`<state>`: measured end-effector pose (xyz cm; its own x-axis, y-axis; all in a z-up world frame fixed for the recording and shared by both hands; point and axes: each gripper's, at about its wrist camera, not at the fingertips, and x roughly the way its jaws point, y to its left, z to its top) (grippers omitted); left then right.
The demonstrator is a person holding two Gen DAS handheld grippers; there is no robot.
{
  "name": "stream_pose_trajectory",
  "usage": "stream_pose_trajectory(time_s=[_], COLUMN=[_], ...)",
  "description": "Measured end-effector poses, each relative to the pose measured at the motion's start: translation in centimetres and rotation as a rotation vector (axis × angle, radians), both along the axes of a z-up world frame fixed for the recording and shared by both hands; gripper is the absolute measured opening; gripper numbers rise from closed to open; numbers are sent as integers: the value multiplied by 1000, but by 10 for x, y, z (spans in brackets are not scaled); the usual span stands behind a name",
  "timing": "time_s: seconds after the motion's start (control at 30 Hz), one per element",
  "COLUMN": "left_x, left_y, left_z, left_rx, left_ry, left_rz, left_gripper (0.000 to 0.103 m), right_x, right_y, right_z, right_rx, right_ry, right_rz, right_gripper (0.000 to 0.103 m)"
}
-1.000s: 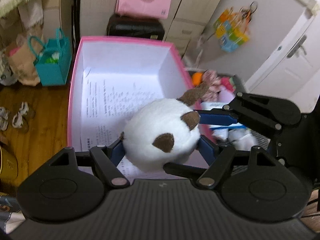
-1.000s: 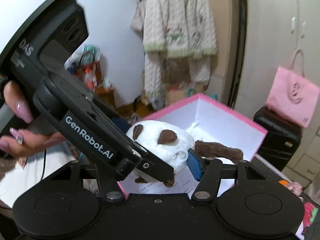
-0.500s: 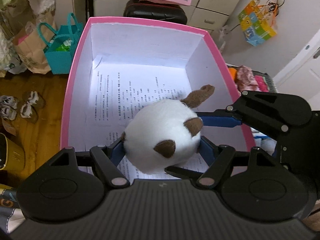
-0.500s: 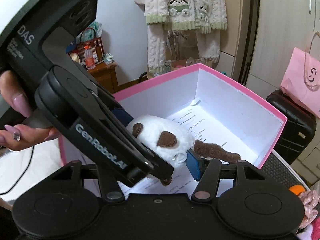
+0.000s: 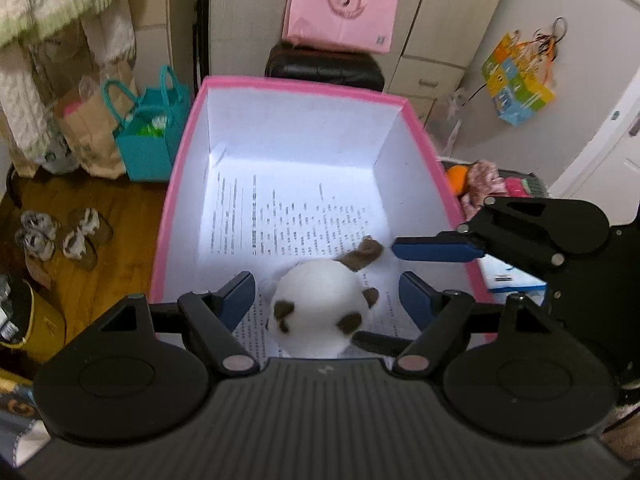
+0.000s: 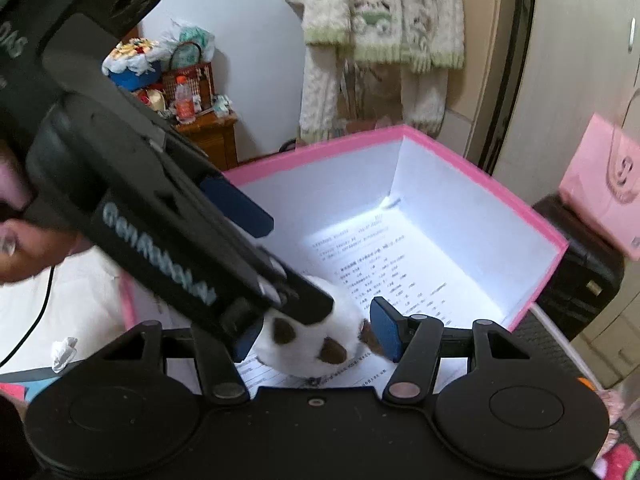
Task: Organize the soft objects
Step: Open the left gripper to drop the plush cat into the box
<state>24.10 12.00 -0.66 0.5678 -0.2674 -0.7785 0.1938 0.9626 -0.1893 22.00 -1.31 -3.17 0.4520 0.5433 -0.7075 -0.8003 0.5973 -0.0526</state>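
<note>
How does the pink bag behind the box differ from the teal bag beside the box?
Colour: the pink bag is pale pink with a printed motif; the teal bag is plain blue-green.
Place: the pink bag is above the black case behind the pink box; the teal bag stands lower, by the box's left wall.
Contents: something green shows inside the teal bag; the pink bag's inside is hidden.
Both stand upright.

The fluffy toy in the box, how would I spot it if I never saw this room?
Find the big pink box with white walls inside and a printed sheet on its floor. At the near end of that sheet lies the plush toy, between the pads of the left hand-held gripper, whose jaws are opening. It is the only thing on the sheet: a round white ball with brown patches and a brown tail.
</note>
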Motion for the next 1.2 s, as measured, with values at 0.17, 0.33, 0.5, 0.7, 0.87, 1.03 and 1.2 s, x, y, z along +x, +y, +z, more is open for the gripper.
stream_pose_trajectory(time_s=[0.17, 0.33, 0.5, 0.7, 0.87, 1.03, 1.2], left_x=[-29, -62, -92, -121, -147, -156, -154], left_y=[-1, -5, -13, -28, -46, -69, -94], left_z=[24, 51, 67, 82, 89, 81, 69], left_rx=[37, 34, 54, 8, 7, 19, 21], left_ry=[-70, -130, -175, -179, -238, -242, -212], left_rz=[-29, -88, -136, -215, -264, -342, -389], left_gripper=[80, 80, 80, 82, 85, 85, 85], right_x=[-20, -38, -58, -84, -111, -137, -160], right_y=[-20, -42, -66, -98, -126, -156, -187], right_z=[25, 43, 60, 77, 86, 86, 86], right_rx=[39, 47, 64, 124, 163, 159, 143], right_ry=[-20, -39, -50, -10, -14, -55, -135], right_rz=[-32, -81, -121, -185, -227, -303, -377], right_gripper=[65, 65, 65, 65, 65, 66, 67])
